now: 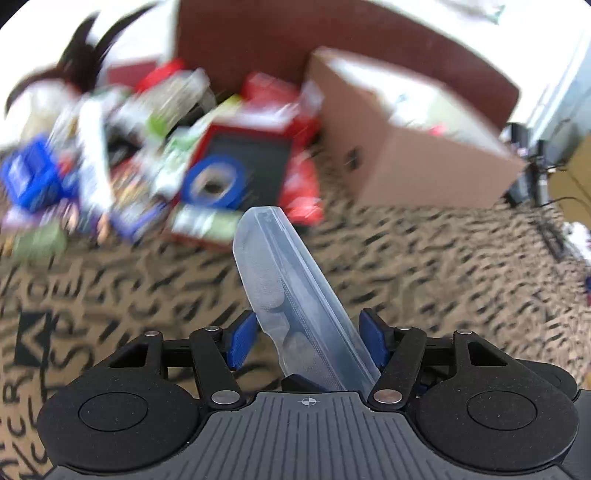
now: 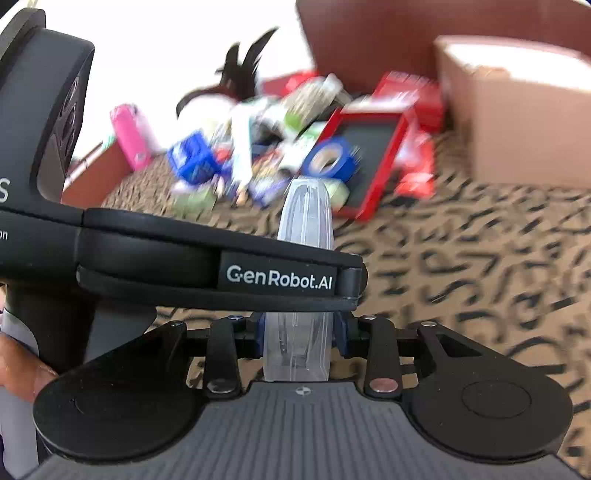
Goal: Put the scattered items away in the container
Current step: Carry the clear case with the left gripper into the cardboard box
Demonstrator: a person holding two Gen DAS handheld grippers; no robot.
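Observation:
A clear plastic case (image 1: 291, 295) lies between the blue pads (image 1: 242, 341) of my left gripper (image 1: 308, 339); the jaws stand a little wider than the case, so I cannot tell if they grip it. My right gripper (image 2: 301, 332) is shut on the same kind of clear plastic case (image 2: 306, 218). A blurred pile of scattered items lies beyond on the patterned carpet: a blue tape roll (image 1: 214, 181) (image 2: 330, 158), a red-framed black board (image 1: 247, 155) (image 2: 369, 147), a blue box (image 1: 29, 177). A cardboard box (image 1: 406, 136) (image 2: 517, 110) stands at the right.
The left gripper's black body (image 2: 166, 254) crosses the right wrist view in front. A pink bottle (image 2: 129, 134) lies far left. A dark red wall (image 1: 277, 33) rises behind the pile. Cables and dark gear (image 1: 535, 177) lie at the far right.

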